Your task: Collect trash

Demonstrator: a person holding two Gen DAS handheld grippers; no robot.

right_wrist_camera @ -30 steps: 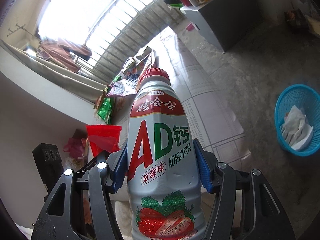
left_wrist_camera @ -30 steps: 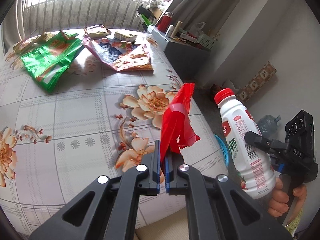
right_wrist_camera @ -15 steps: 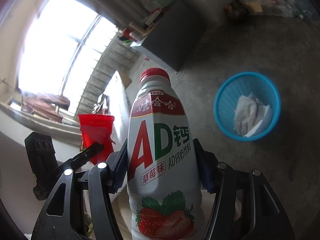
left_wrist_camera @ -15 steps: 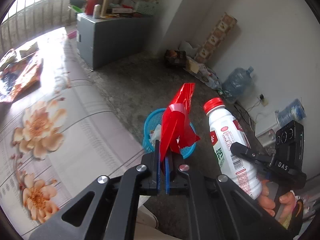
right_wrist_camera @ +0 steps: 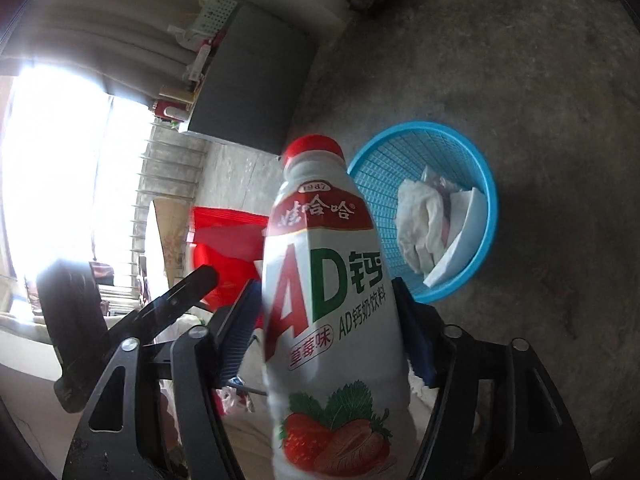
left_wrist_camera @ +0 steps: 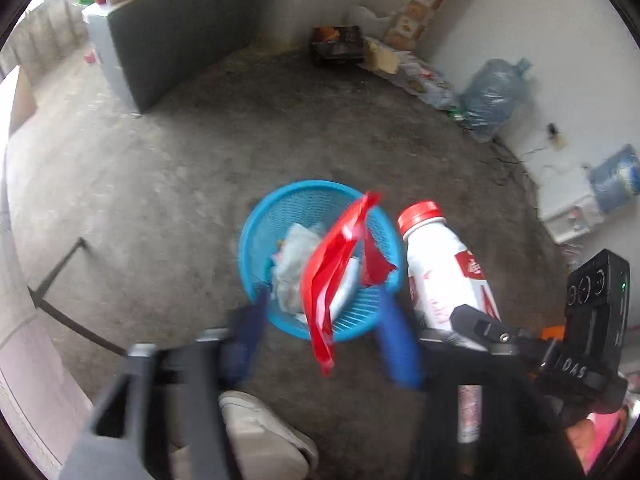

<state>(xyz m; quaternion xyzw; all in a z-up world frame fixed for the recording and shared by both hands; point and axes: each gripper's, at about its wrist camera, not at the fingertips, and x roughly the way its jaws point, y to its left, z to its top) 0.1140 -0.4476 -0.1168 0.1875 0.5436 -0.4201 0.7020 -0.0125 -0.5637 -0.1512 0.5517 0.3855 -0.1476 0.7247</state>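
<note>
The right hand-held gripper [right_wrist_camera: 328,332] has a black frame with triangular cut-outs, silver screws and blue ribbed pads [right_wrist_camera: 240,328]. The left hand-held gripper [left_wrist_camera: 320,344] looks alike. White letters "DAS" mark the right one's body.

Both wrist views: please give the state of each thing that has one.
left gripper: open, touching nothing
red wrapper: loose in the air over the basket
blue basket: upright on the floor, holds crumpled paper
right gripper: shut on the bottle
bottle: capped, held

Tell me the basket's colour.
Blue mesh basket, clearest in the right wrist view.
</note>
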